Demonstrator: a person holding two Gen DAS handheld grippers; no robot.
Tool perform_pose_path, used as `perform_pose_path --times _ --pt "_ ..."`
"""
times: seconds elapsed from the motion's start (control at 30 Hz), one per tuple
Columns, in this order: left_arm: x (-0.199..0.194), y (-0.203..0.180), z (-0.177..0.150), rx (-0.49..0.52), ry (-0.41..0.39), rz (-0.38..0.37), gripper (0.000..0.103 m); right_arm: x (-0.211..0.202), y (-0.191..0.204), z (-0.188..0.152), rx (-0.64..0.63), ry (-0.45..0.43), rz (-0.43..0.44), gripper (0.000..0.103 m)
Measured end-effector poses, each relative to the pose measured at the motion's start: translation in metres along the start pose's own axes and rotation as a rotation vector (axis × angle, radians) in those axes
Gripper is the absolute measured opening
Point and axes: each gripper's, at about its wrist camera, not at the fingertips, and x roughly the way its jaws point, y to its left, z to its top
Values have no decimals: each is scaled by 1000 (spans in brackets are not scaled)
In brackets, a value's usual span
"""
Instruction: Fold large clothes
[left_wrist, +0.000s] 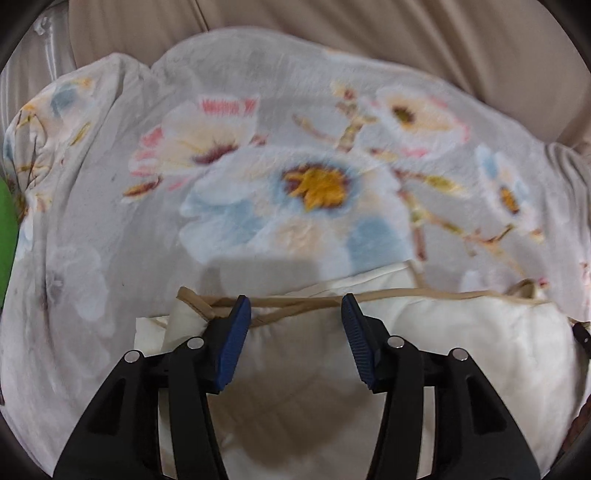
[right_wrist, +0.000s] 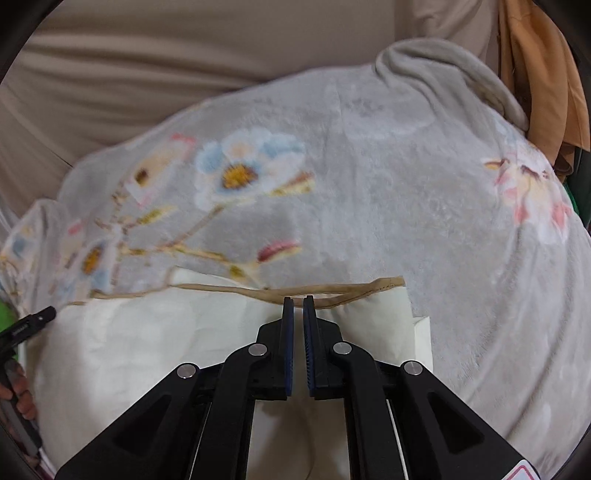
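A large grey fleece blanket with a flower print (left_wrist: 295, 184) (right_wrist: 369, 192) lies spread over a beige sofa. Its near part is turned over and shows a cream underside (left_wrist: 461, 339) (right_wrist: 147, 339) edged with a tan hem (left_wrist: 406, 295) (right_wrist: 221, 288). My left gripper (left_wrist: 294, 299) is open above the cream layer, its blue pads (left_wrist: 234, 339) on either side of the hem and clear of it. My right gripper (right_wrist: 298, 300) is shut, its tips at the tan hem; no cloth shows between the pads. The left gripper's tip (right_wrist: 37, 321) shows at the left edge of the right wrist view.
The sofa's beige back cushions (left_wrist: 332, 29) (right_wrist: 147, 55) rise behind the blanket. An orange cloth (right_wrist: 535, 92) hangs at the far right. A green patch (left_wrist: 5, 229) shows at the left edge. A hand (right_wrist: 18, 391) is at the lower left of the right wrist view.
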Motion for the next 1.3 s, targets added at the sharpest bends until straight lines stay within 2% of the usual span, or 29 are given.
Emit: perform_pose_path --times 0.03,0.13,0.23,0.43,0.6,0.63,0.67,0.7,0.77,0.93,0.97,1.03,1.1,1.17,1.2,1.23,1.3 --pt "5 3 -2 1 4 -1 50 8 -4 -3 7 12 -6 0" --pt "15 6 -8 16 -8 -10 53 21 -15 -10 46 29 17 0" --pt "24 -3 -12 54 -27 35 58 30 -15 -14 46 26 18 0" --pt "31 -7 -13 68 -45 52 60 33 -13 -19 39 -10 6 0" --pt "30 -9 -10 79 -31 60 60 29 -10 -10 38 27 -15 0" --pt "28 -10 -9 81 -22 63 60 22 -7 -7 45 29 -23 1" --pt "27 -10 -9 83 -16 69 60 13 -3 -4 51 22 -14 8" --pt "24 -11 -9 87 -10 77 60 3 4 -2 45 10 9 12" --pt "16 -14 -9 79 0 95 60 -13 23 2 19 -5 55 12" --pt "-13 -31 -12 87 -9 42 61 -11 105 -5 -129 50 219 12" --pt "-15 -36 -13 111 -5 46 63 -7 117 -8 -159 63 234 12" --pt "-12 -38 -18 144 11 76 64 6 127 -15 -205 87 203 9" --pt "-15 -29 -21 150 18 100 65 16 110 -20 -171 120 153 0" --pt "-28 -13 -24 136 18 117 64 7 83 -20 -84 121 115 0" --pt "-36 -4 -27 121 19 110 63 -5 73 -19 -53 106 97 4" --pt "-42 3 -30 109 18 99 63 -22 66 -20 -34 87 114 12" --pt "-55 15 -43 99 31 88 63 -45 67 -26 -50 70 144 13"
